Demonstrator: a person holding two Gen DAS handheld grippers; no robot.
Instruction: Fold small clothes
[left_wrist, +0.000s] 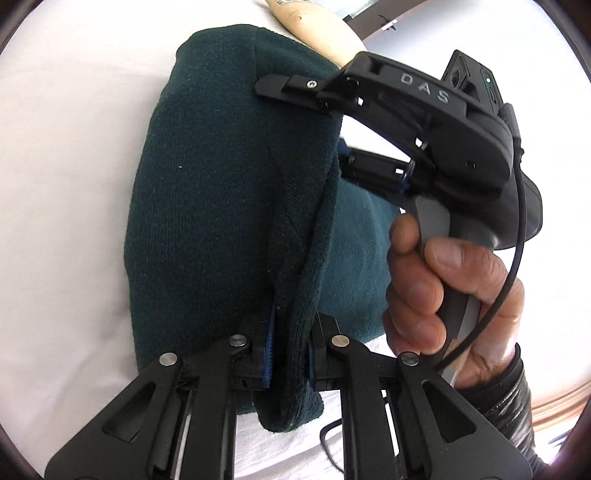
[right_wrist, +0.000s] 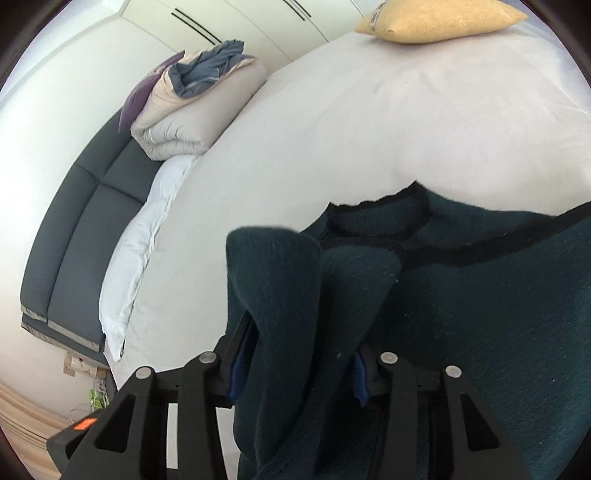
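A dark green knit sweater (left_wrist: 221, 184) lies on a white bed sheet (left_wrist: 66, 184). My left gripper (left_wrist: 291, 332) is shut on a raised fold of its edge, pinched between the blue pads. In the left wrist view my right gripper (left_wrist: 301, 122) reaches in from the right, held by a hand (left_wrist: 443, 288). One of its fingers lies over the sweater's far edge and the other under it. In the right wrist view the sweater (right_wrist: 480, 314) bunches up thick between my right gripper's (right_wrist: 299, 354) pads, which press on it from both sides. Its black-trimmed neckline (right_wrist: 388, 221) lies just beyond.
A yellow pillow (right_wrist: 439, 22) sits at the far end of the bed. A folded beige duvet (right_wrist: 192, 107) with blue cloth on top rests by the dark grey headboard (right_wrist: 81, 206). Bare sheet (right_wrist: 332, 129) stretches beyond the sweater. A black cable (left_wrist: 517, 229) hangs from the right gripper.
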